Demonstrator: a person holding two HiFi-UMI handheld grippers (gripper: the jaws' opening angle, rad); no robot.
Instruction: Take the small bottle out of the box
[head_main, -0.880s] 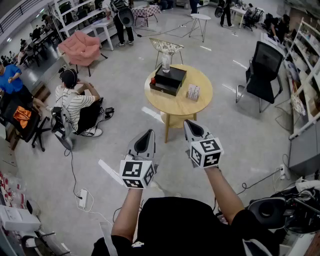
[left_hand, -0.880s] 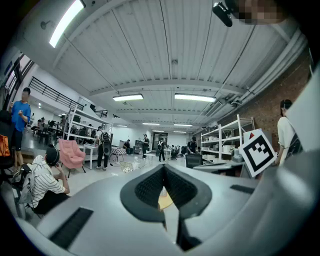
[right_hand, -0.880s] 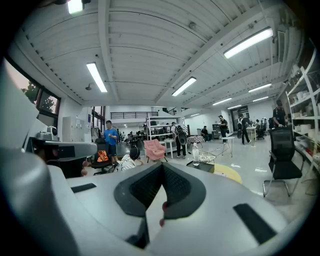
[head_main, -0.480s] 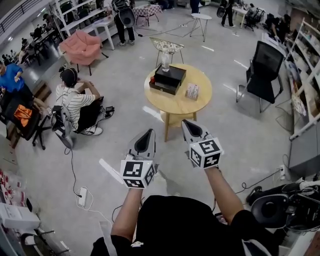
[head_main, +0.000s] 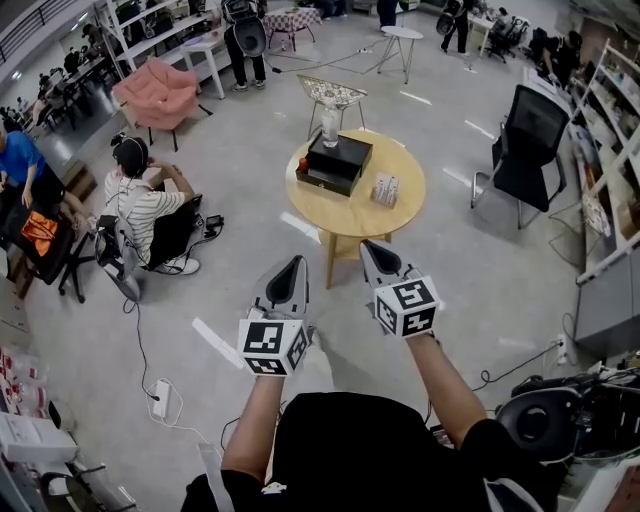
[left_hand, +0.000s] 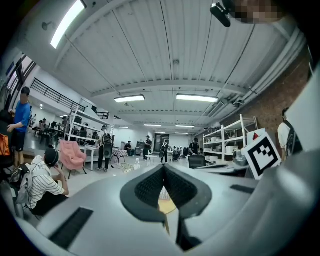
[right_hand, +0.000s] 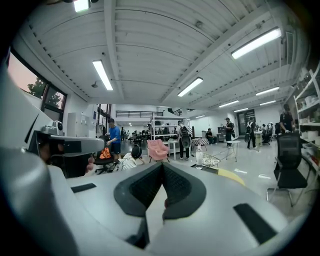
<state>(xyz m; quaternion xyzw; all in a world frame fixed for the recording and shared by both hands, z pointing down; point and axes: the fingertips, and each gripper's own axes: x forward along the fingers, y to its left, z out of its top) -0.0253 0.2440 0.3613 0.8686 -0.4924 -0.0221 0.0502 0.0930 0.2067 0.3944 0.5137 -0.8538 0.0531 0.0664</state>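
Observation:
A round wooden table (head_main: 360, 208) stands ahead on the grey floor. On it lies a black box (head_main: 335, 160). A small clear bottle (head_main: 330, 125) stands upright at the box's far side, and it shows in the right gripper view as the bottle (right_hand: 199, 156). Both grippers are held in the air well short of the table. The left gripper (head_main: 293, 263) is shut and empty; its pads meet in the left gripper (left_hand: 164, 168) view. The right gripper (head_main: 368, 246) is also shut with nothing in it, seen as the right gripper (right_hand: 162, 166) in its own view.
A small white carton (head_main: 385, 187) sits on the table's right side. A wire side table (head_main: 332, 93) stands behind it, a black office chair (head_main: 525, 145) to the right. A seated person in a striped shirt (head_main: 140, 205) is at left, with a power strip (head_main: 160, 397) on the floor.
Both grippers have edged slightly forward toward the table and the view has shifted a little with them. The jaws have stayed shut.

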